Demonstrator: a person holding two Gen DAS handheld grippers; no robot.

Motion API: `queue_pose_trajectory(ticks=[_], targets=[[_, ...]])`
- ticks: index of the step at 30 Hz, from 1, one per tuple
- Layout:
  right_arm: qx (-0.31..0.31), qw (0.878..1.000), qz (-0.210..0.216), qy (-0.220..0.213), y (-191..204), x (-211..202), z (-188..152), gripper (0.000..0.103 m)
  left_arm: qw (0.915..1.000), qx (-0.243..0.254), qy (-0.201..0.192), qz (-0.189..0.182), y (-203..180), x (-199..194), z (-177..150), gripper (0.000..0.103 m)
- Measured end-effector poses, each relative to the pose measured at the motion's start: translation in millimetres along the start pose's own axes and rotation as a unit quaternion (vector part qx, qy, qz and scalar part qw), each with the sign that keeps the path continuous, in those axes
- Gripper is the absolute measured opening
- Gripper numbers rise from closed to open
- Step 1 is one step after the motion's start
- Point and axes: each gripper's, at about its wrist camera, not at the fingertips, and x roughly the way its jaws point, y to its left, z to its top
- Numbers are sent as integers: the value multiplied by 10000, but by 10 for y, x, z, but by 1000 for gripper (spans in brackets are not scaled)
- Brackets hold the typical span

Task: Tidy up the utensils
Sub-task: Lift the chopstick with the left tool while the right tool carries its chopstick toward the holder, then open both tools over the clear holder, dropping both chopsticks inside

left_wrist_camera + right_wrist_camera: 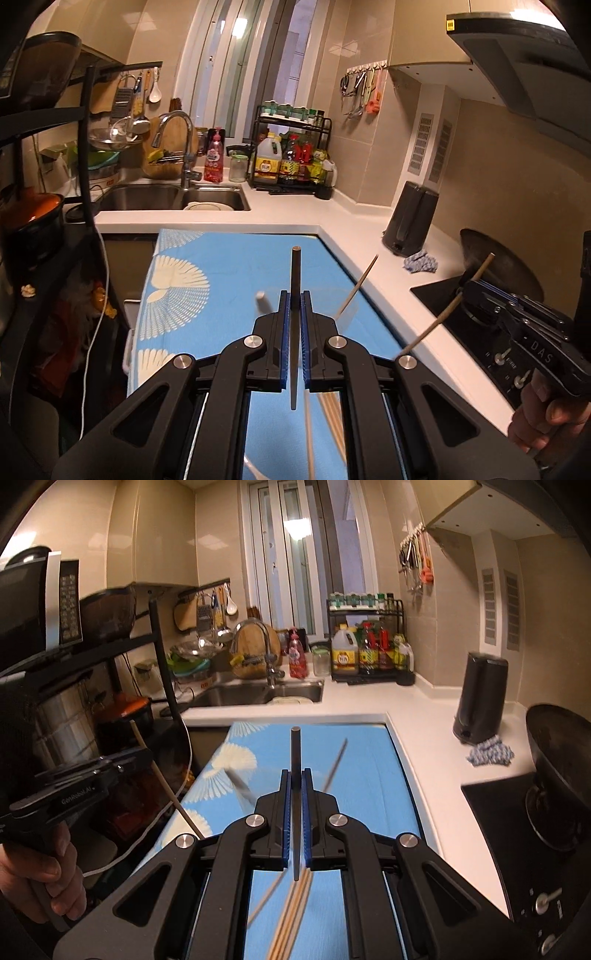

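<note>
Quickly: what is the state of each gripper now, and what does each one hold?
Left gripper: closed on a wooden chopstick.
Right gripper: closed on another wooden chopstick.

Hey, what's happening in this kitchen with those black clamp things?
A person holds a two-finger tool in each hand over a blue mat beside the white counter. The left tool is shut on a chopstick, and the right tool is shut on another chopstick; both sticks are lifted off the mat. More chopsticks lie bundled on the mat below the tools. It looks like chopsticks are being sorted, mid-job.
</note>
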Motion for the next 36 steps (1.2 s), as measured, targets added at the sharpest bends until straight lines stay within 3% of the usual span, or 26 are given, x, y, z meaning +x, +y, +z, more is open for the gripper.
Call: queue_pose_trajectory(ticks=[6, 12, 17, 24, 27, 29, 31, 36], targets=[[-41, 9987, 104, -496, 44, 55, 576, 5, 9991, -99, -284, -283, -6, 59, 571, 5], [-34, 9983, 35, -575, 22, 377, 746, 5, 9989, -66, -420, -199, 27, 379, 879, 5], [62, 9996, -33, -270, -56, 804, 590, 5, 9999, -85, -59, -95, 134, 865, 843, 5], [217, 9990, -20, 391, -162, 1265, 220, 6, 9976, -94, 679, -127, 231, 1463, 480, 5], [261, 9972, -150, 687, -206, 1378, 99, 15, 9948, -187, 962, -287, 275, 1595, 389, 6], [307, 9967, -262, 708, -247, 1355, 72, 36, 9951, -189, 944, -221, 308, 1573, 385, 11], [278, 9968, -384, 649, -265, 1272, 78, 38, 9967, -184, 770, -151, 342, 1462, 417, 34], [147, 9973, -554, 457, -259, 1022, 70, 38, 9996, -17, 240, 144, 309, 1058, 446, 39]])
